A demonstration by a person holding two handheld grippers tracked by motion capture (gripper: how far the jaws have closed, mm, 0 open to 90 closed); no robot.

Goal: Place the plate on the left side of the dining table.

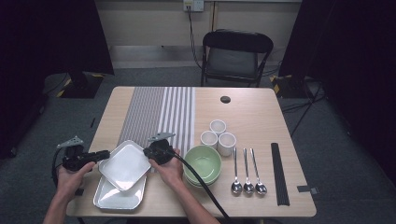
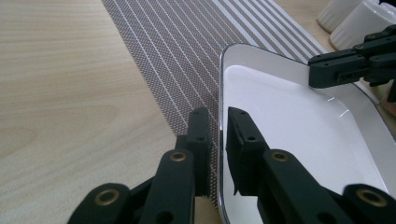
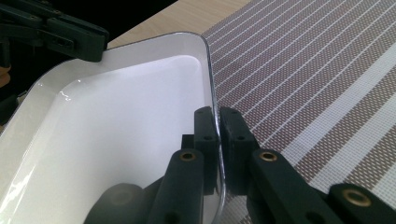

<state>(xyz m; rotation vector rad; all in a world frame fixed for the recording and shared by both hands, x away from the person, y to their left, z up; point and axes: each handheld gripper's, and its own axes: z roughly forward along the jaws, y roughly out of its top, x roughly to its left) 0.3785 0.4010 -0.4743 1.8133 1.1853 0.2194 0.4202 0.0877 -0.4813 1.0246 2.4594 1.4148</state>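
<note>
Wooden surface (image 1: 261,116) is carrying a white tray (image 1: 123,165) spanning crosswise between left gripper (image 1: 103,154) and right gripper (image 1: 148,153), each clamping an opposite rim.

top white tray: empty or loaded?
Empty. The white tray shows a bare glossy floor, with the left gripper and right gripper each clamped on its rim.

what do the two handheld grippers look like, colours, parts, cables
Both the left gripper and the right gripper are black, each topped by a grey three-cornered plate. Their jaws are flat black bars with brass-coloured pivot rivets. A thick black cable trails from the right gripper. The person's forearms are bare.
</note>
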